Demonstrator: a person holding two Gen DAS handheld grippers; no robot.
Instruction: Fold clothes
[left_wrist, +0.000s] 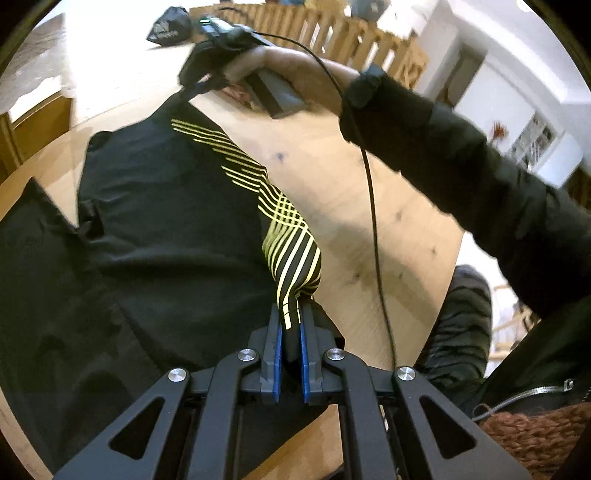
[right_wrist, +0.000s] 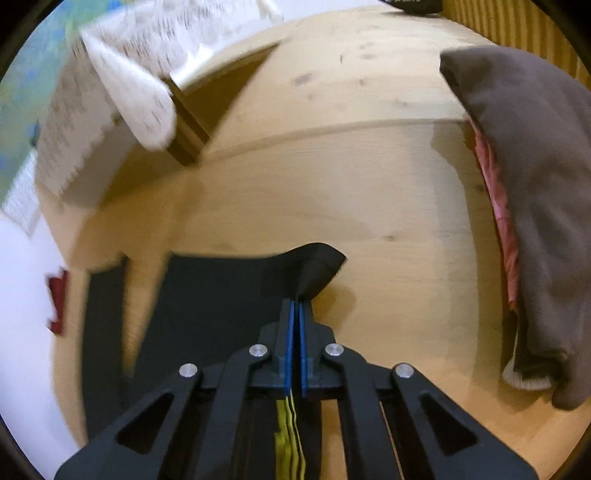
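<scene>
Left wrist view: the left gripper (left_wrist: 291, 325) is pinched tight on a yellow-striped corner of the black garment (left_wrist: 166, 221), which lies spread across the wooden counter (left_wrist: 351, 206), apparently so the edge can be lifted for a fold. Across the cloth, the right gripper (left_wrist: 195, 86) bites the far corner.

Right wrist view: its pads are clamped on a raised black corner (right_wrist: 317, 269). Folded clothes (right_wrist: 528, 184) sit aside, leaving folding room.

Bright glare, motion blur, fisheye-warped edges
</scene>
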